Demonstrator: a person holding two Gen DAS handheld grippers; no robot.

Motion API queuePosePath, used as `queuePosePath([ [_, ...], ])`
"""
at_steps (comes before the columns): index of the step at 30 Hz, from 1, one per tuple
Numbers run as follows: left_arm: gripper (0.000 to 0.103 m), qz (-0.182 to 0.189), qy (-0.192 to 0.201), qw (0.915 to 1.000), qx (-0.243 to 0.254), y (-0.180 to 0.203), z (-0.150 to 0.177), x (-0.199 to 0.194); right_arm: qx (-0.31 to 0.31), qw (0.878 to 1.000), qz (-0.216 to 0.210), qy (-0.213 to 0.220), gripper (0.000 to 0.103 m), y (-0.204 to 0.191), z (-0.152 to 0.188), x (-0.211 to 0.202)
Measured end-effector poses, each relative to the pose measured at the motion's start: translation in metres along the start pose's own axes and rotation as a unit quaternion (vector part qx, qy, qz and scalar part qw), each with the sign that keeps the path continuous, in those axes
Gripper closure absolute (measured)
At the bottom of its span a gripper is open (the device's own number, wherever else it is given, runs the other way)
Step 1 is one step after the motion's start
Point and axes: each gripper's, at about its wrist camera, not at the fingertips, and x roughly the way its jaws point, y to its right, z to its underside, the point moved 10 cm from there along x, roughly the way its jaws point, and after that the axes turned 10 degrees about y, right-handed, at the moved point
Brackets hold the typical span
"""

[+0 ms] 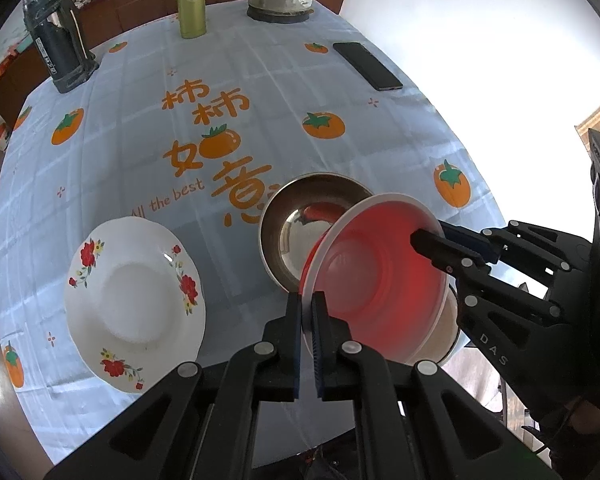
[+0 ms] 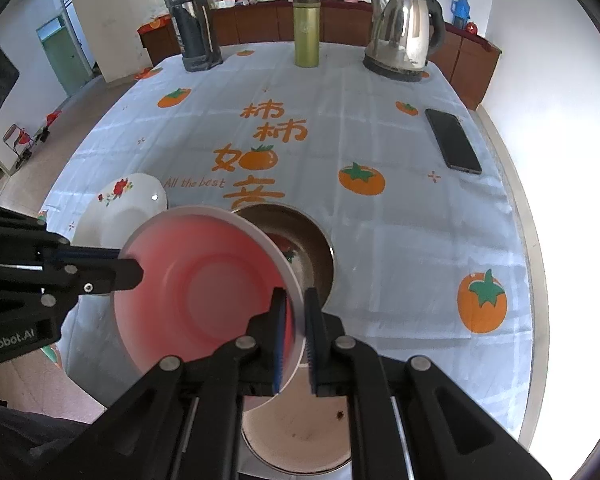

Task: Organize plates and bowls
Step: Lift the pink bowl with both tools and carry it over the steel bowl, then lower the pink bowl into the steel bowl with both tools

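Note:
Both grippers hold a translucent red bowl (image 1: 380, 280) (image 2: 204, 292) with a white rim, tilted, just above the table. My left gripper (image 1: 309, 300) (image 2: 126, 262) is shut on one side of the rim. Across from it, my right gripper (image 2: 294, 296) (image 1: 430, 234) is shut on the other side. A steel bowl (image 1: 296, 220) (image 2: 312, 240) sits on the tablecloth right behind the red one. Under the red bowl's near edge lies a beige-lined metal bowl (image 2: 300, 432) (image 1: 448, 332), partly hidden. A white plate with red flowers (image 1: 136, 300) (image 2: 128, 204) rests to the left.
At the far side of the round table (image 2: 400, 240) stand a dark thermos (image 2: 192, 20), a green flask (image 2: 306, 32) and a steel kettle (image 2: 404, 32). A black phone (image 2: 452, 140) lies near the right edge. Low cabinets run along the wall behind.

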Motion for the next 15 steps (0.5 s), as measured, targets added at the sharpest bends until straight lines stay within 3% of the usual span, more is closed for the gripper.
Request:
queuePosePath([
  [15, 0.097, -0.007, -0.002, 0.9999, -0.008, -0.004, -0.010, 0.012, -0.009, 1.000, -0.006, -0.011, 0.095, 0.006, -0.011, 0.013],
])
